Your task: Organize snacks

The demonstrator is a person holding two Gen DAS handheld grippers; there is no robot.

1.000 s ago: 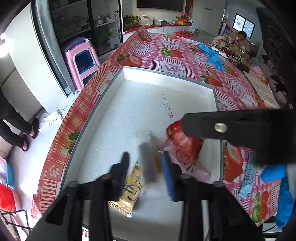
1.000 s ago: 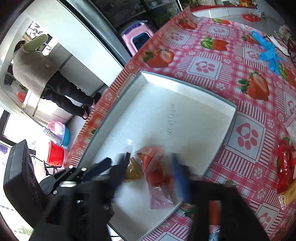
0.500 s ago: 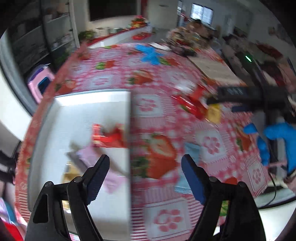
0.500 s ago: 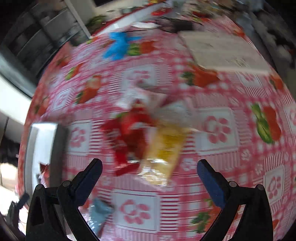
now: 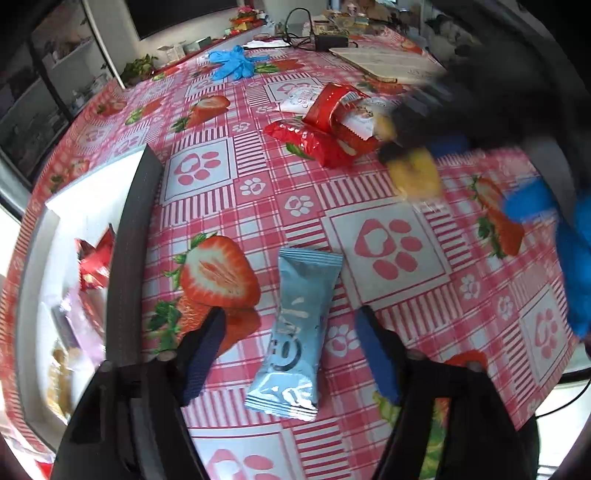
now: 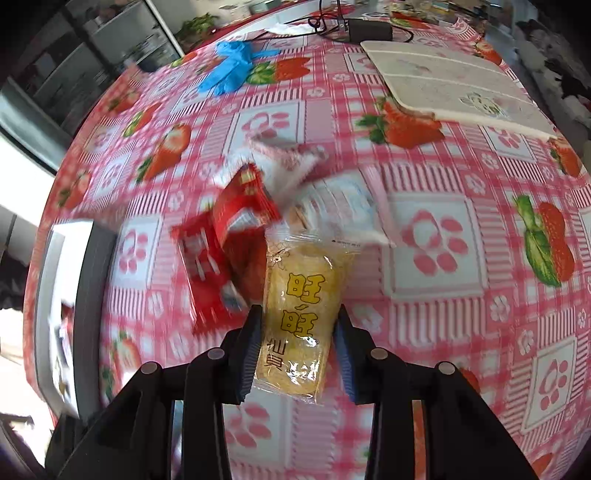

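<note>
My left gripper point(image 5: 288, 354) is open, its jaws either side of a light blue snack packet point(image 5: 295, 332) lying flat on the tablecloth. My right gripper point(image 6: 297, 347) is shut on a yellow rice-cracker packet point(image 6: 301, 314); in the left wrist view it shows blurred at the right with the yellow packet point(image 5: 415, 173). Red packets point(image 5: 325, 129) and white packets lie in a pile behind; they also show in the right wrist view point(image 6: 221, 251). The white tray point(image 5: 129, 240) at the left holds a red packet point(image 5: 94, 258), a pink one and a yellow one.
A strawberry-and-paw-print tablecloth point(image 6: 436, 258) covers the table. Blue gloves point(image 6: 232, 66) lie at the far side, a white board point(image 6: 454, 88) at the far right, and a charger with cable point(image 6: 369, 29) behind it. The table's front edge is close at the right of the left wrist view.
Both grippers left the tray and swung right over the tablecloth. The right gripper, open half a second ago, has closed on the yellow packet. The left now straddles the blue packet.
</note>
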